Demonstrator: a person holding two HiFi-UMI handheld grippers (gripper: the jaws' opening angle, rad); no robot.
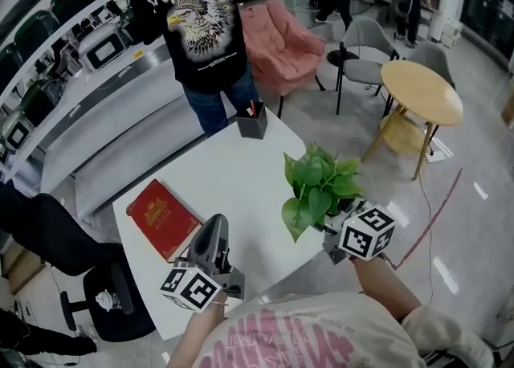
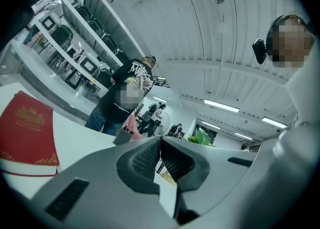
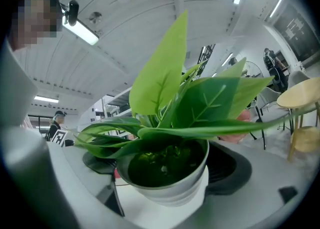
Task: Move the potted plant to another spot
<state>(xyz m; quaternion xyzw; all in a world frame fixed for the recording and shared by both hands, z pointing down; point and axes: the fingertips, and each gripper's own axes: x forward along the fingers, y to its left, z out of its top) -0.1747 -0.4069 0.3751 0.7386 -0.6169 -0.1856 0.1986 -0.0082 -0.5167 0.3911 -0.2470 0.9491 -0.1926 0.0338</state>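
The potted plant (image 1: pixel 317 186) has broad green leaves and stands near the right edge of the white table (image 1: pixel 233 173). In the right gripper view its white pot (image 3: pixel 167 185) sits between the two jaws, whose pads press its sides. My right gripper (image 1: pixel 331 234) is shut on the pot from the near side; from the head view, leaves hide the pot. My left gripper (image 1: pixel 215 223) hovers over the table's near edge, apart from the plant. Its jaws (image 2: pixel 160 143) are shut together on nothing.
A red book (image 1: pixel 163 218) lies on the table's left part and a dark pen holder (image 1: pixel 252 121) stands at its far corner. A person in a black T-shirt (image 1: pixel 201 29) stands behind it. A round wooden table (image 1: pixel 420 92), a pink armchair (image 1: pixel 281 45) and a black office chair (image 1: pixel 72 254) surround it.
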